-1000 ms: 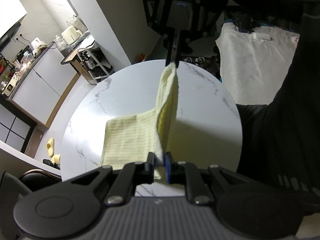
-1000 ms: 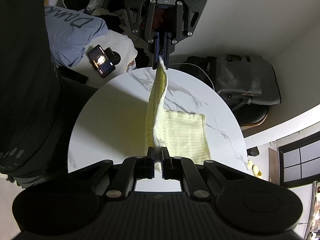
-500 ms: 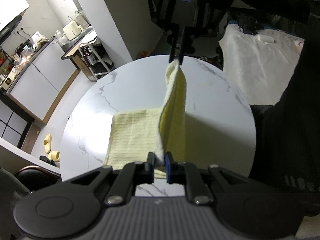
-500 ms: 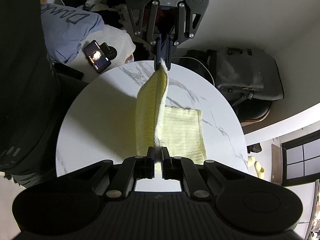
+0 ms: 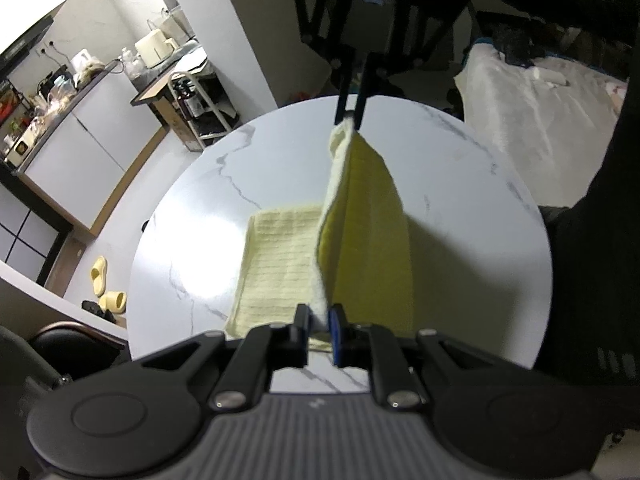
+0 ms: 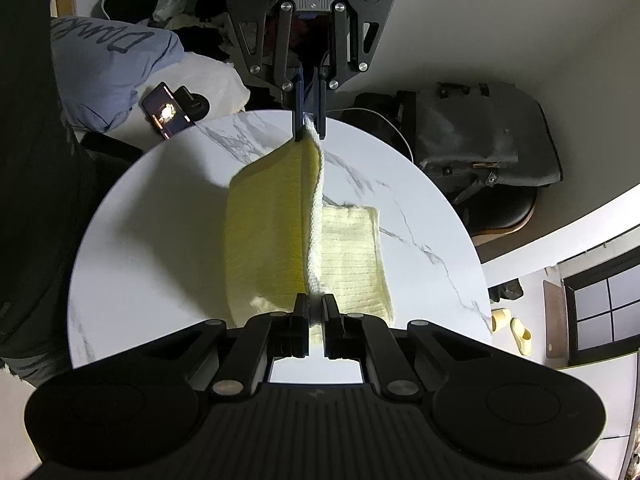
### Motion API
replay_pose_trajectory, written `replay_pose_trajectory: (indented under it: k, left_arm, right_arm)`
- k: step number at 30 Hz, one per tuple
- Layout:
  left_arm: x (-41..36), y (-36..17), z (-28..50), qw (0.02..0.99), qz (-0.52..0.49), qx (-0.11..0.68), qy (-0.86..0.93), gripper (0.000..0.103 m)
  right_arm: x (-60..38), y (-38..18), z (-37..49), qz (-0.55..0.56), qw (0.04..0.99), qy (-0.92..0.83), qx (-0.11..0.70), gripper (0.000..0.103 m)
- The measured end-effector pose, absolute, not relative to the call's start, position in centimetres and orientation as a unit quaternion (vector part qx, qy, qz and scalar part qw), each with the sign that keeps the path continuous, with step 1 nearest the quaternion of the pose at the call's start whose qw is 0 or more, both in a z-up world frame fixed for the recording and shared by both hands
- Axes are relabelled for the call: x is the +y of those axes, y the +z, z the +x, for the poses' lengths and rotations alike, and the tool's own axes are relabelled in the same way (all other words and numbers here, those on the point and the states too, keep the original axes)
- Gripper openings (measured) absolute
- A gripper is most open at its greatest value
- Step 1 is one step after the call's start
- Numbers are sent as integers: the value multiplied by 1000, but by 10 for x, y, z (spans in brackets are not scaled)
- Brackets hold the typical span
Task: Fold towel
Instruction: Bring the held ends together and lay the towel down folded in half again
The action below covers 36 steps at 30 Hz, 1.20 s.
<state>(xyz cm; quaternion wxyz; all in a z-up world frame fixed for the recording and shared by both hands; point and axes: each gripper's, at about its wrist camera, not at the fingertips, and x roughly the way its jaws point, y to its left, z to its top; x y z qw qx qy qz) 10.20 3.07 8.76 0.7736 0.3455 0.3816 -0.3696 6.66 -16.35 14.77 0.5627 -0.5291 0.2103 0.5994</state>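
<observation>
Mid-fold: I have left gripper (image 5: 319, 317) and right gripper (image 6: 316, 309) each clamped on towel (image 5: 362, 216) corners, frame centre. Next: lay edge over flat half.

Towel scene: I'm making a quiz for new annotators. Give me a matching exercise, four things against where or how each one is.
Things:
1. towel
2. phone
3. slippers
4. backpack

States:
A. lit screen, beside the table
B. on the floor below the table
C. one edge lifted, the rest flat on the table
D. dark, on a chair

Pairs: 1-C, 2-A, 3-B, 4-D
</observation>
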Motion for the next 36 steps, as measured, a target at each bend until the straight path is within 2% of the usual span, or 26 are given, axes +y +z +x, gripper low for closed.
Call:
replay_pose_trajectory:
  k: [17,36]
  left_arm:
    - [60,52,174,768,302,410,-390,11]
    - [84,12,211,755,269,442,-402,11]
  right_arm:
    - [-140,112,145,-512,564,599,248,7]
    - [-122,60,188,-495,545,610,293,7]
